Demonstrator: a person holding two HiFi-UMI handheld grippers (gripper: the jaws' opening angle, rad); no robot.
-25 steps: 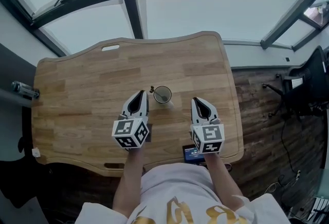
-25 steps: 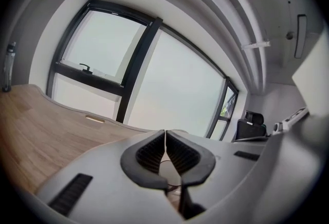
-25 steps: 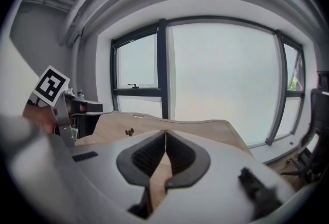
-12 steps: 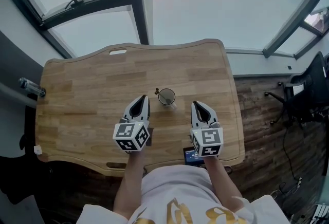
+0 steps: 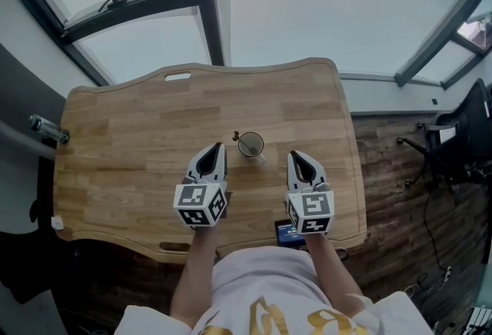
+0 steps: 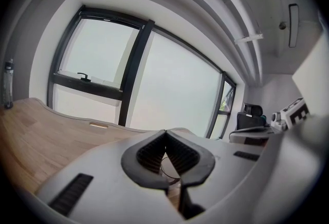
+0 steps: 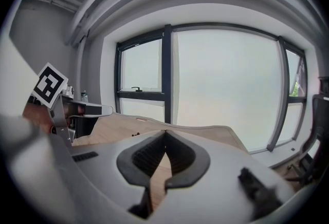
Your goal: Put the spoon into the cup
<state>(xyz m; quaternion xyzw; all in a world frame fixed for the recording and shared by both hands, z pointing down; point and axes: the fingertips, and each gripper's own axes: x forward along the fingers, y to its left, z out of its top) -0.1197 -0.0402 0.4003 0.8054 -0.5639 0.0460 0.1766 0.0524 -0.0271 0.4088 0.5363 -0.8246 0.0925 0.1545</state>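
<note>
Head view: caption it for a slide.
Left gripper and right gripper, jaws shut, before a cup on a wooden table.

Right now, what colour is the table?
The table is light brown wood grain; head view shows it best.

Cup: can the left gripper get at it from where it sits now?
Probably yes. The cup stands on bare table just ahead and right of the left gripper, with nothing between them. Its jaws are shut, so they would need opening first.
</note>
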